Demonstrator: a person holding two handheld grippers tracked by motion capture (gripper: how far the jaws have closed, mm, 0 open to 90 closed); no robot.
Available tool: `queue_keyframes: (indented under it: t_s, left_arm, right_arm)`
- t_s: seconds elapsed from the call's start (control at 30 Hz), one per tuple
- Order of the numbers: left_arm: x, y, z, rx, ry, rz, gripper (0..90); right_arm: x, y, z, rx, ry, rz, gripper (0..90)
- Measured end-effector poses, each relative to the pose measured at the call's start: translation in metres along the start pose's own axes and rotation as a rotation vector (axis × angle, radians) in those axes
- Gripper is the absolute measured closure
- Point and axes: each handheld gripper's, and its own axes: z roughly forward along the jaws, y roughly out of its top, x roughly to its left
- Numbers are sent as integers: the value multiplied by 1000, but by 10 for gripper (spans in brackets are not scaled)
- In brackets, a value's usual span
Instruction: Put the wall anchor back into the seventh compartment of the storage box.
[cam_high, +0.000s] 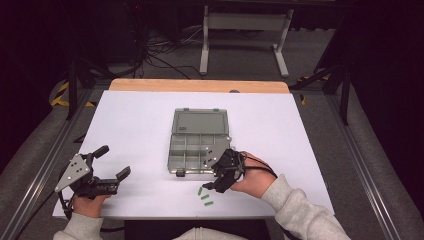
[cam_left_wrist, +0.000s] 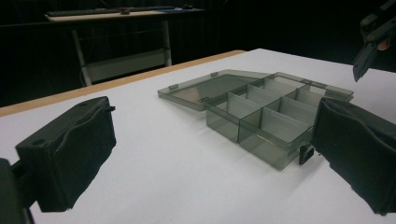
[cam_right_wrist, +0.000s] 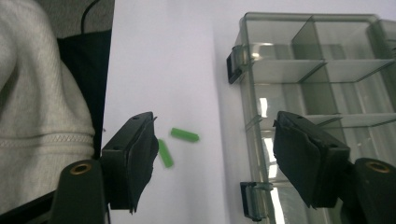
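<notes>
Right tool (cam_high: 216, 184) gapes empty (left tool (cam_high: 114, 161) too) above green pegs (cam_high: 205, 196) beside organizer box (cam_high: 198, 150).

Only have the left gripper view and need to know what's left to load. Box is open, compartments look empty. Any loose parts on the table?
Observer: Yes, three green pieces lie on the white table, just off the near edge of the box.
Operator: Right gripper holding one?
Observer: No. The right gripper has its jaws open with nothing between them.
Operator: Where is it relative to them?
Observer: At the box's near right corner, with the pieces beside its jaws on the person's side.
</notes>
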Motion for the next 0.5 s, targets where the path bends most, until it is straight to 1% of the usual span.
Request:
queue_keyframes:
  t_s: [0.1,0.13,0.17,0.27,0.37,0.4,0.5]
  left_arm:
    - [0,0,0,3,-3,-1,6]
    - [0,0,0,3,-3,-1,6]
    - [0,0,0,5,-4,-2,6]
    - [1,0,0,10,-6,-3,6]
    - [1,0,1,11,-7,-3,6]
    - [1,0,1,11,-7,-3,6]
    - [1,0,1,12,-6,-5,6]
  right_arm:
    - [-1,4,4,50,24,-1,323]
    - [-1,4,4,50,24,-1,323]
    - [-1,6,6,73,33,-3,325]
    - [-1,9,9,103,39,-15,326]
    - [-1,10,10,114,42,-15,328]
    - [-1,11,11,118,45,-22,330]
    - [-1,13,13,117,50,-28,335]
